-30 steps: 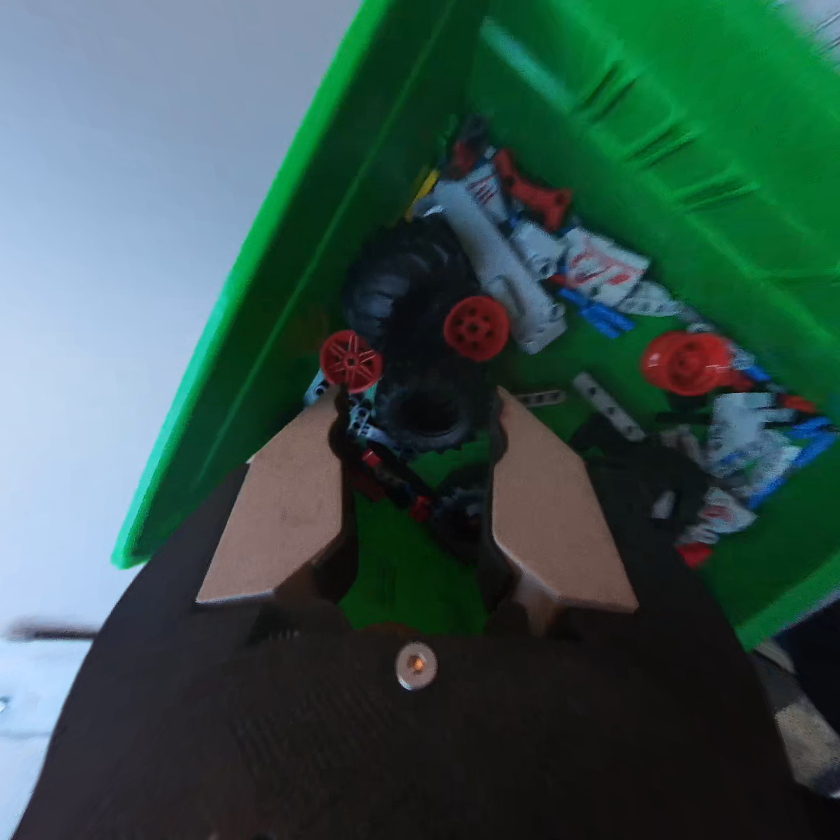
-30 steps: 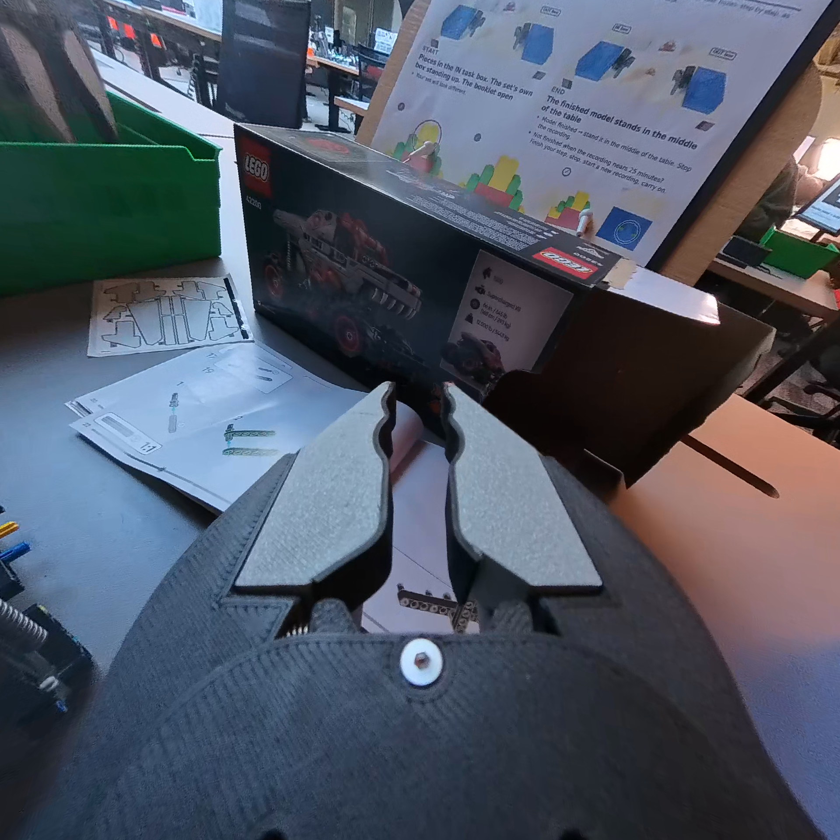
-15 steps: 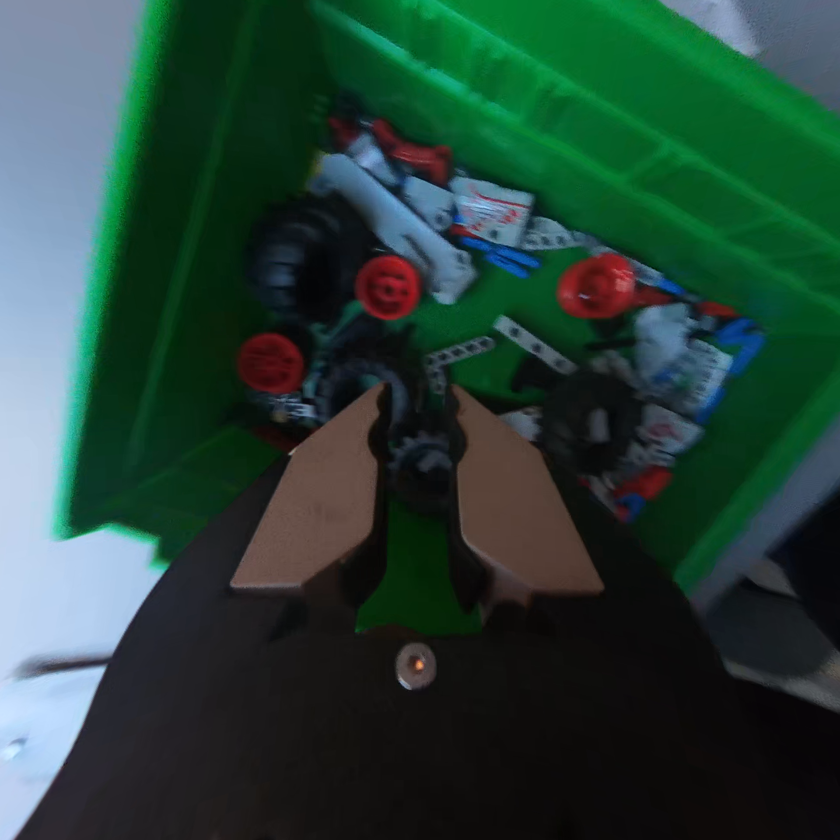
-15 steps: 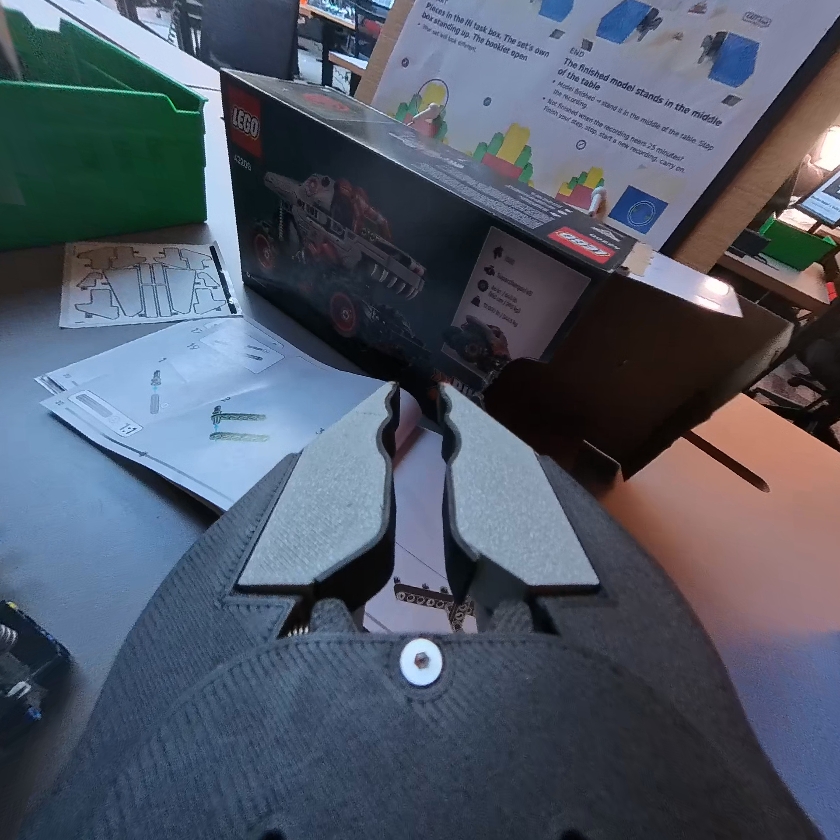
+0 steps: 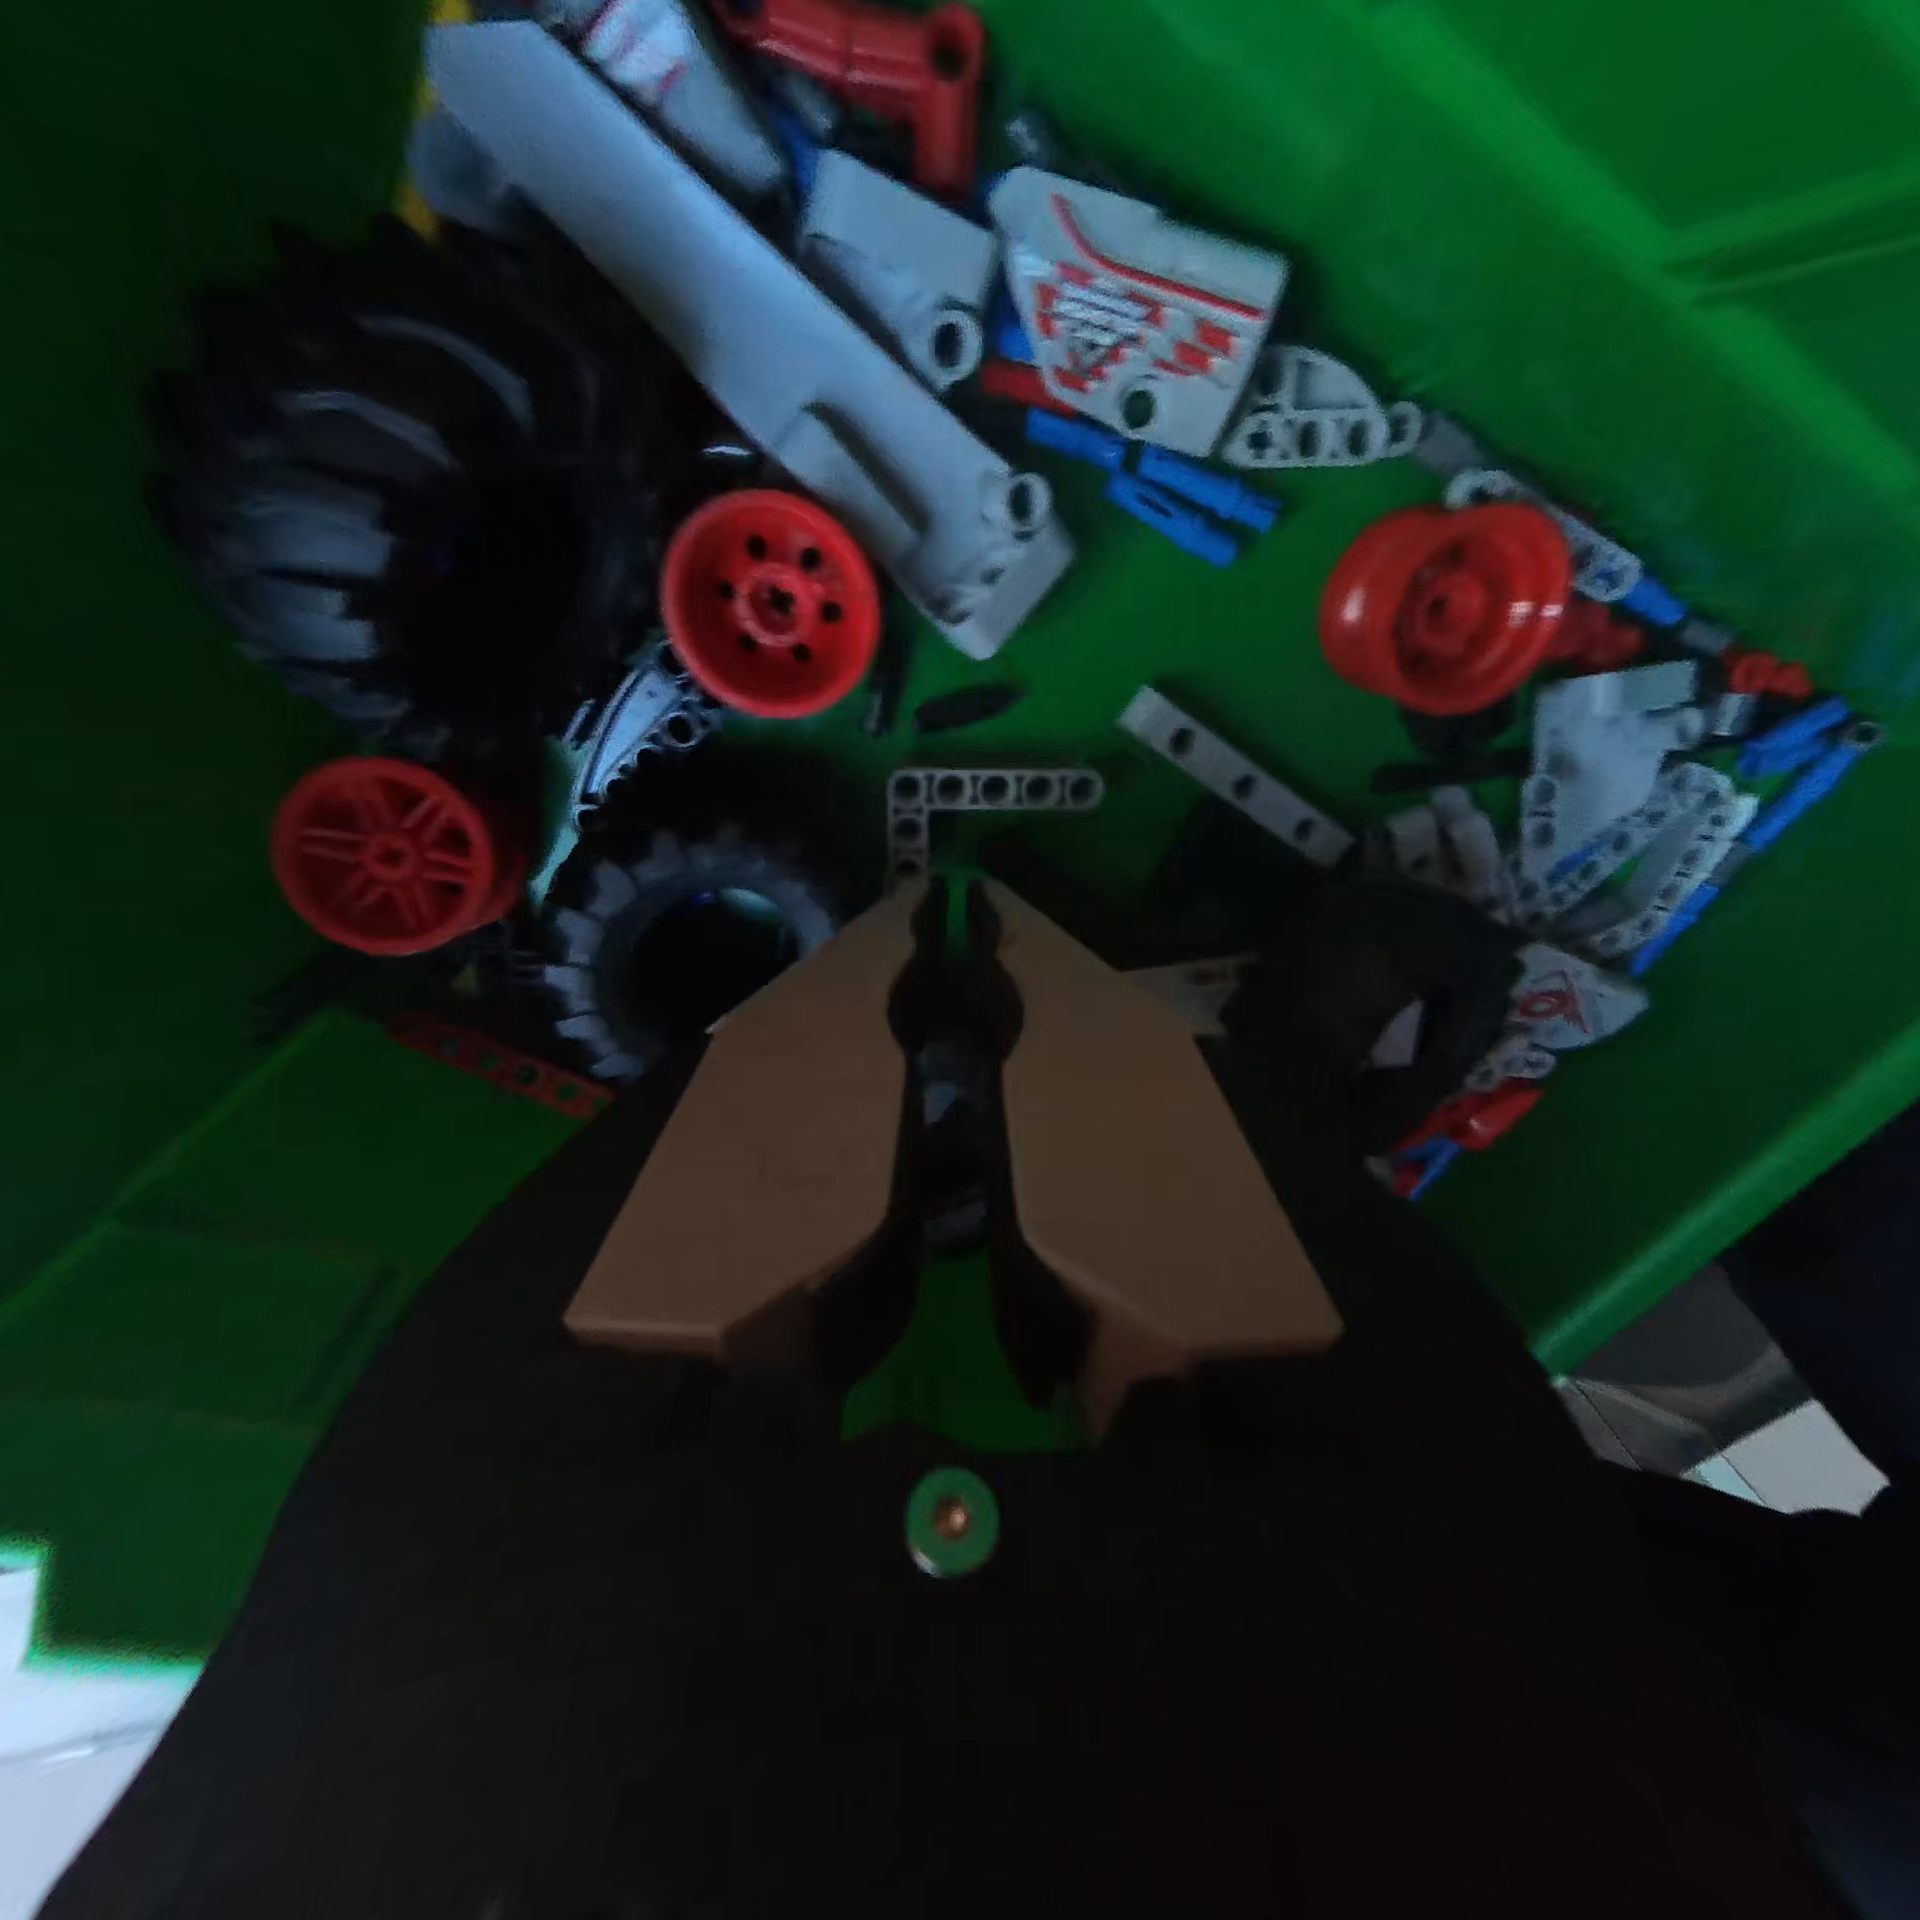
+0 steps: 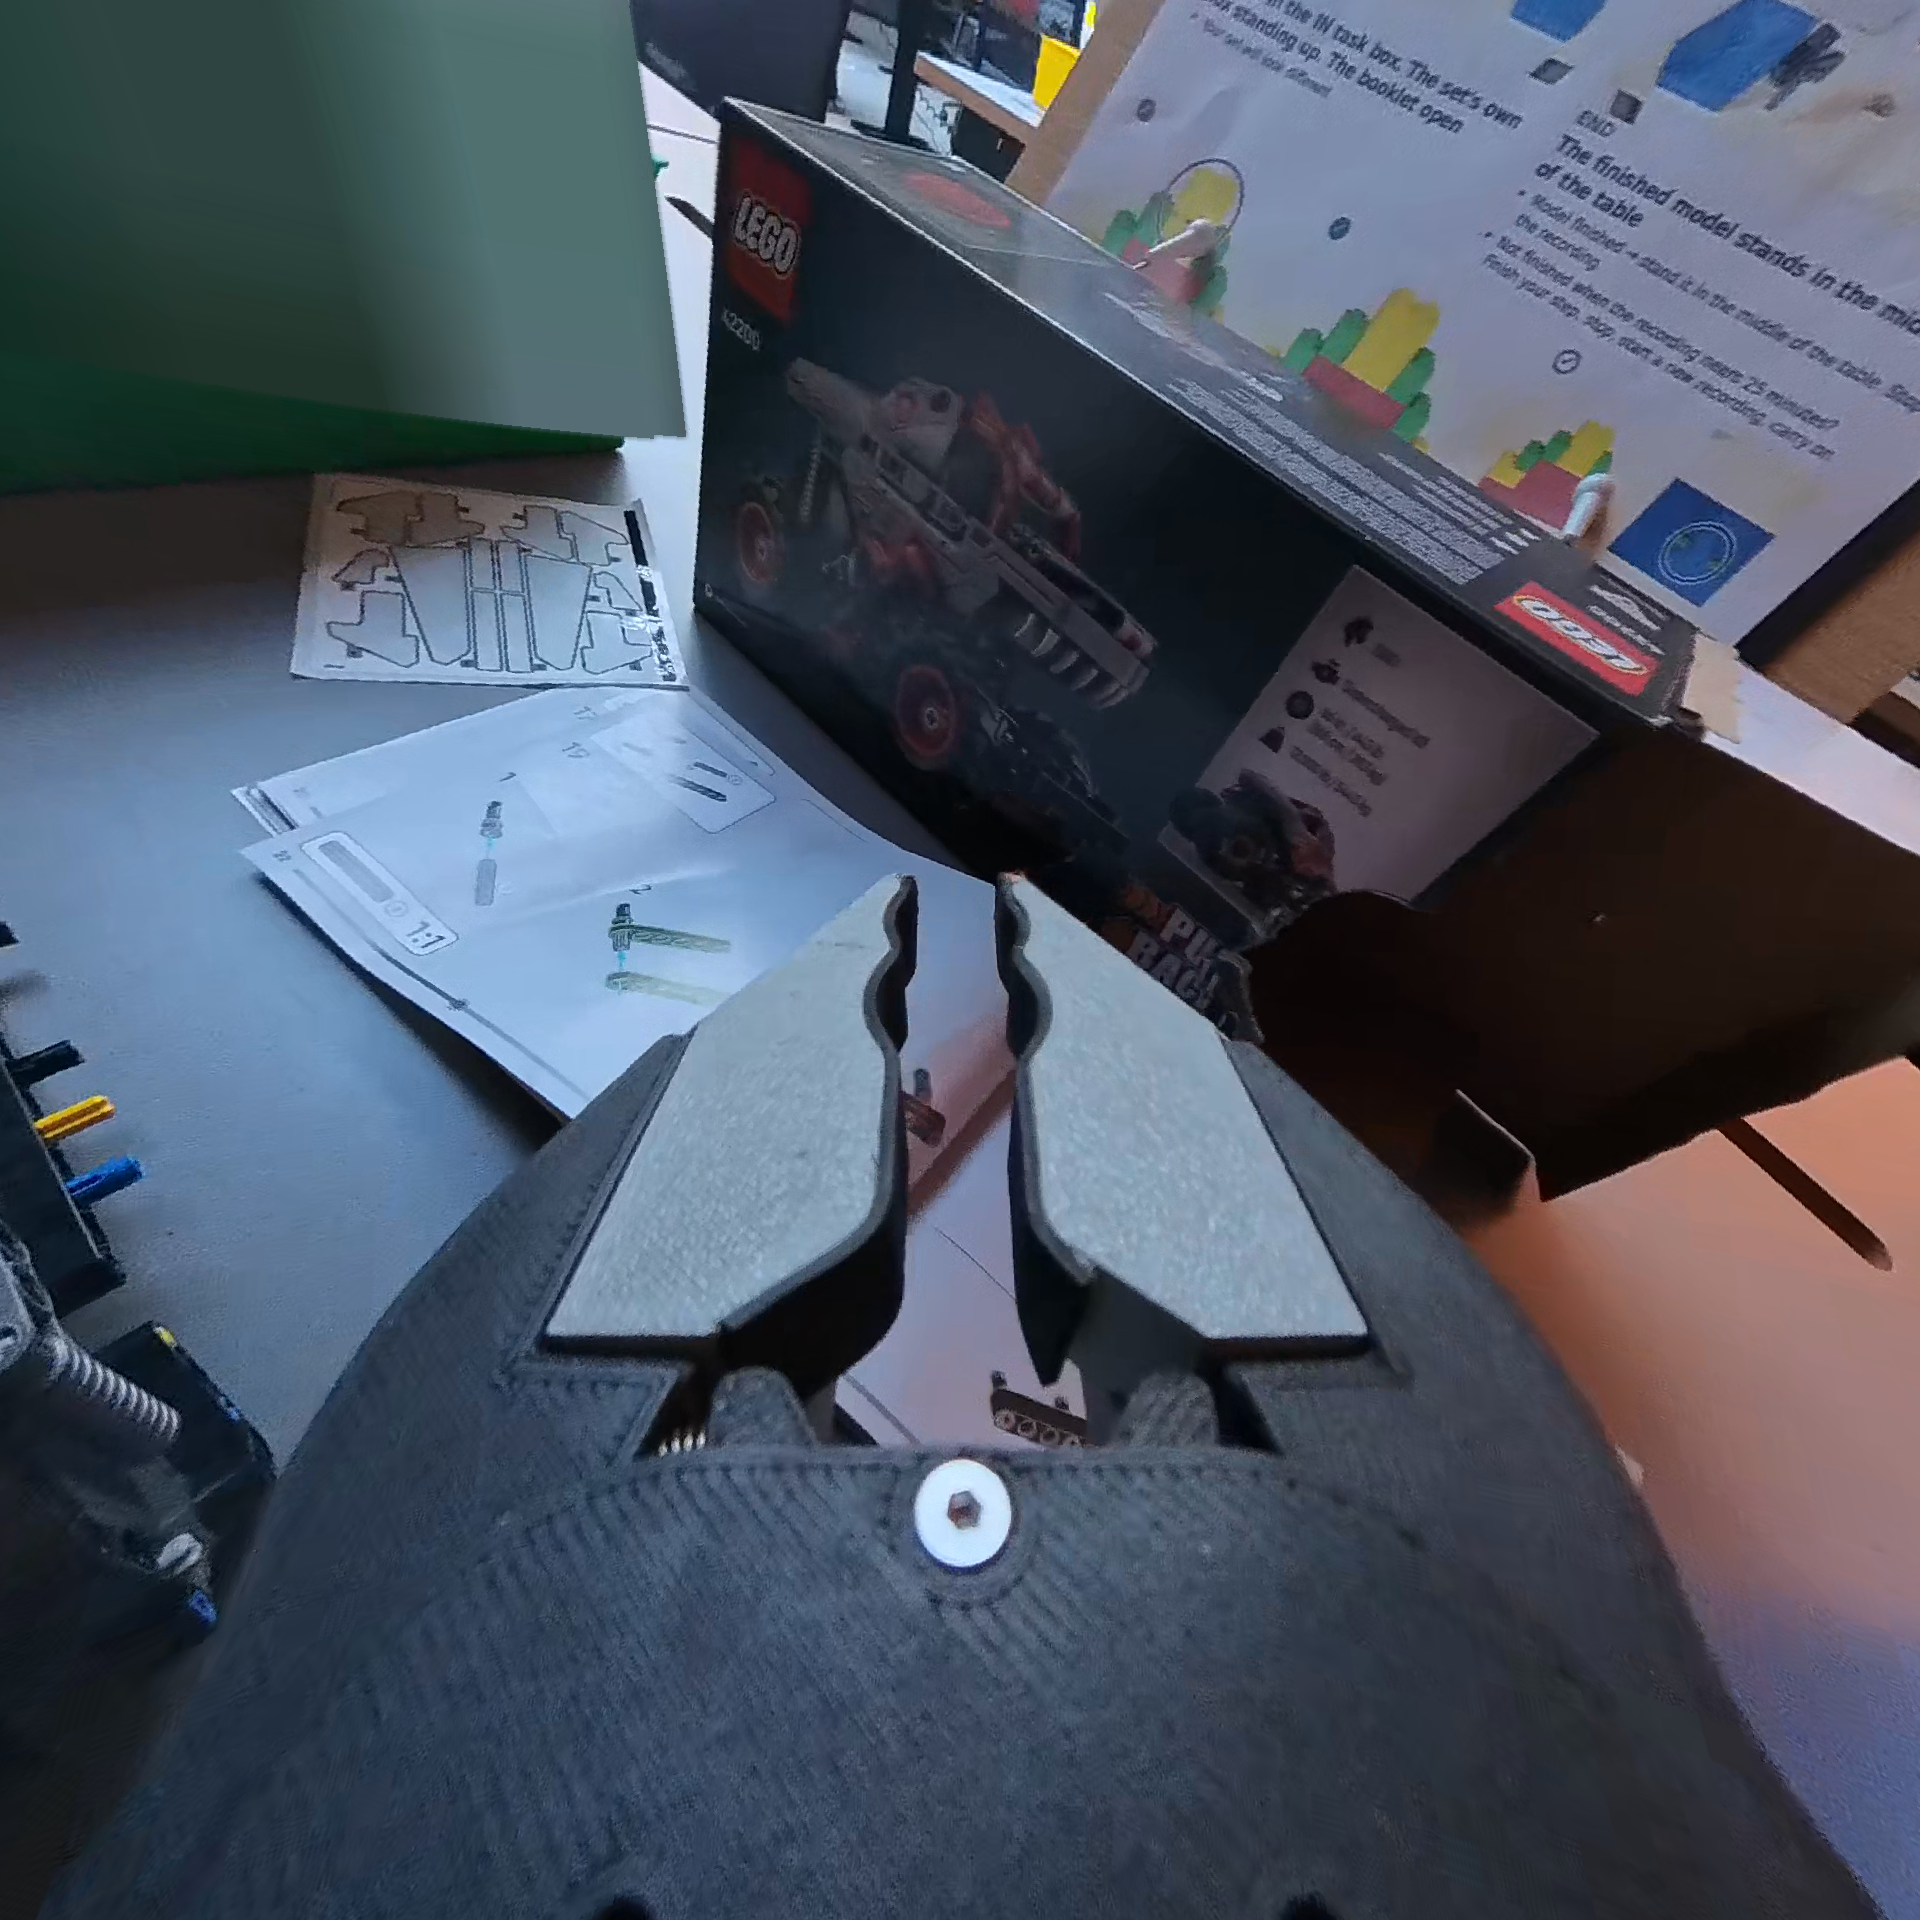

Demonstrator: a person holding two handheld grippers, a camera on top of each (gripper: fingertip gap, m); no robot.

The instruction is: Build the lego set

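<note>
Left wrist view puts my left gripper low inside the green bin, its tan fingers nearly together on a small dark piece wedged between them; the piece is too shadowed and blurred for me to name. Just ahead of the tips lies a grey L-beam. To the left of the fingers sits a black tyre, with a red spoked hub farther left and a bigger tyre beyond. Ahead and left is a red rim against a long grey panel; ahead and right, another red rim and a heap of white, blue and red parts. Right wrist view shows my right gripper hovering over the booklet, jaws a little apart with nothing between them. Ahead stands the set box, blocking what lies behind it; a sticker sheet lies ahead to the left. A poster rises behind the box. At the left edge a partial build is cut off.
</note>
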